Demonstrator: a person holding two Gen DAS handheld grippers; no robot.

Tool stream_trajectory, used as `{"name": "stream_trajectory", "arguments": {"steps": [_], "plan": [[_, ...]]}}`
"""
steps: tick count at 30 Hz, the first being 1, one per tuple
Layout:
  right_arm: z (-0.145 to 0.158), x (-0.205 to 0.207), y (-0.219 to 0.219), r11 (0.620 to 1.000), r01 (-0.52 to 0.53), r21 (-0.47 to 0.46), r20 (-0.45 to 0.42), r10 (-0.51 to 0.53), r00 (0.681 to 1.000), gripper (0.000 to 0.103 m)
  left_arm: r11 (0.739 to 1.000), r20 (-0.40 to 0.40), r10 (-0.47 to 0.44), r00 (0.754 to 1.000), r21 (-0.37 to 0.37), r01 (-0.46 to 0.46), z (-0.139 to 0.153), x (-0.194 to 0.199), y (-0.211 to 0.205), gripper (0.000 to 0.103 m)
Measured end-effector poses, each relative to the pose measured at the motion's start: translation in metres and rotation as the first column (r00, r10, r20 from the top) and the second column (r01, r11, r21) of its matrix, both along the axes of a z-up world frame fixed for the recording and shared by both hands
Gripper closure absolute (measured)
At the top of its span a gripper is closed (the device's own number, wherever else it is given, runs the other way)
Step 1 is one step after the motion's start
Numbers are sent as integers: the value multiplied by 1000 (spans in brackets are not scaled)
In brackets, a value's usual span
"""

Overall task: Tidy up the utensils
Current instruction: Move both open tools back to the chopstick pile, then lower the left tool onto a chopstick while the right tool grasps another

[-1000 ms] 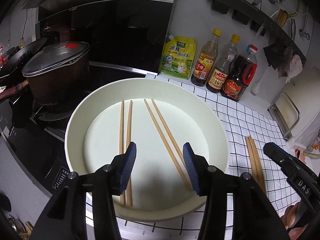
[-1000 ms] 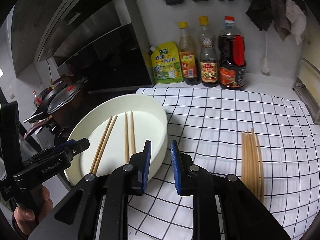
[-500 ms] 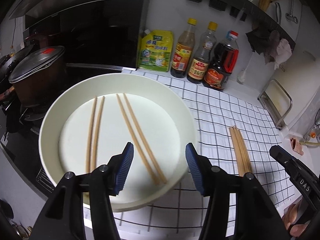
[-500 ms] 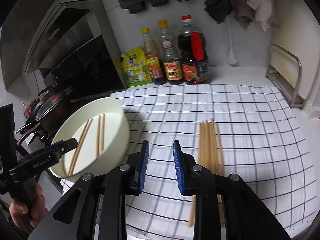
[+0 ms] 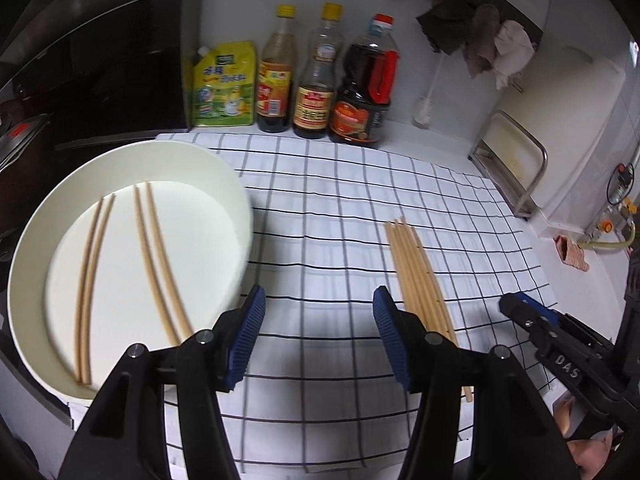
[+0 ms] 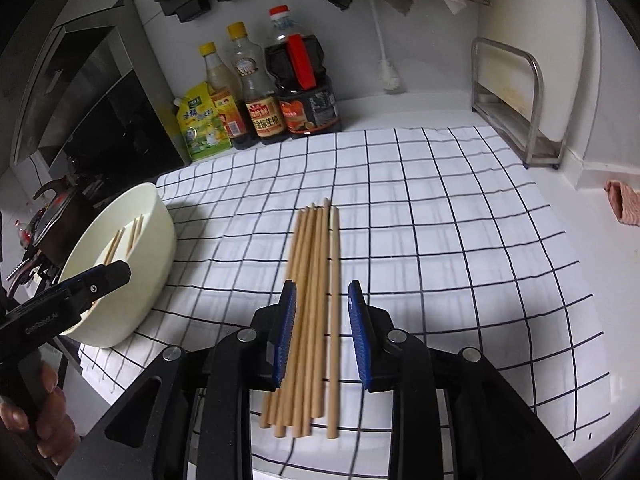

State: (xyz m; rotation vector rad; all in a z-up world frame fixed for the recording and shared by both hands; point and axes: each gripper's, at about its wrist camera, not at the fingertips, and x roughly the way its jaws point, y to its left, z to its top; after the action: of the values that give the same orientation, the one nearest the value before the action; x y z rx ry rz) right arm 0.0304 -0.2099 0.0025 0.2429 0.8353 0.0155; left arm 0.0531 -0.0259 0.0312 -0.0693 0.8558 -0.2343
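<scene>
Both claws swung right from the bowl (image 5: 240, 216) to the loose chopsticks (image 6: 316, 300) on the table cloth (image 6: 440, 240). Right claw (image 6: 322, 332), jaws just opening, empty, straddles the bundle. Left claw (image 5: 320, 332) also opening, released. Next pair pickup likely.

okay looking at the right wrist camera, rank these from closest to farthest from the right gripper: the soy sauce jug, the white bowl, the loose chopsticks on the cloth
1. Loose chopsticks: lying on the checked cloth, framed between the open jaws of the right gripper.
2. White bowl: off to the left, at the cloth's edge.
3. Soy sauce jug: at the back wall, rightmost bottle in the row.
</scene>
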Motion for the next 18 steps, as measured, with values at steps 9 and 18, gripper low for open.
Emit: {"name": "stream_trajectory", "arguments": {"steps": [9,18], "plan": [[-36,13,-2,999,-29,-23,-90,27,996,73,997,-48,-61,997,38,63,-22,2,-34,43],[-53,26,4,997,-48,-63,-133,40,990,73,996,-80,-61,995,63,66,-39,5,-42,39]]}}
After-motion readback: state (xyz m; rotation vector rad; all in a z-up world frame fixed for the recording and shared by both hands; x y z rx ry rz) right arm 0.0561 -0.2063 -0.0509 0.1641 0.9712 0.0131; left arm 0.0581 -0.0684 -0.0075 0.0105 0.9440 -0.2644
